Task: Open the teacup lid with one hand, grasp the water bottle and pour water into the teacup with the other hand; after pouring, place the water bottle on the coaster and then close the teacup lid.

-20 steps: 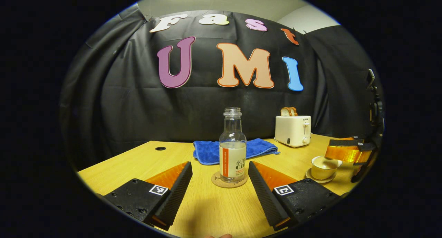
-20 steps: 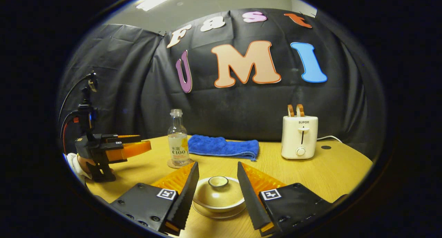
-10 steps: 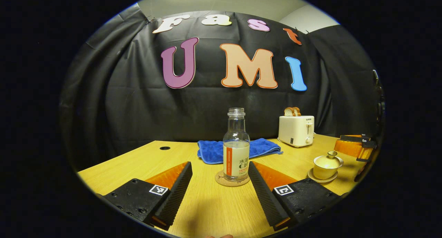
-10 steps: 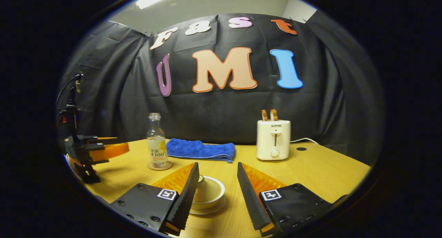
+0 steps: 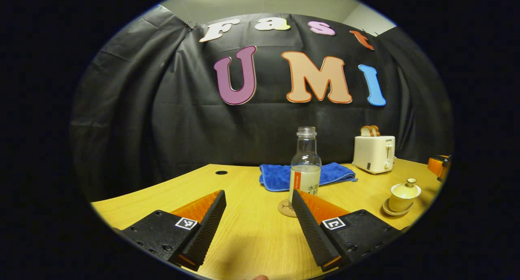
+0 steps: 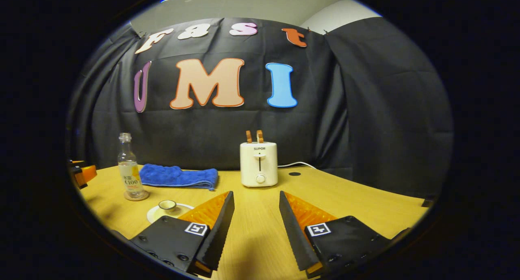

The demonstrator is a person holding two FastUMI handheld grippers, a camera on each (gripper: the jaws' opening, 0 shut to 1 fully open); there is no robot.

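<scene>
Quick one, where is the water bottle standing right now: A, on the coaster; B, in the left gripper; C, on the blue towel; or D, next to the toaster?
A: the bottle stands upright on the coaster, ahead of the towel; the left gripper is open and holds nothing.

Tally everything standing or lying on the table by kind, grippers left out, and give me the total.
Water bottle: 1
Coaster: 1
Lidded teacup: 1
Saucer: 1
Blue towel: 1
Toaster: 1
Bread slices in the toaster: 2
Total: 8
</scene>
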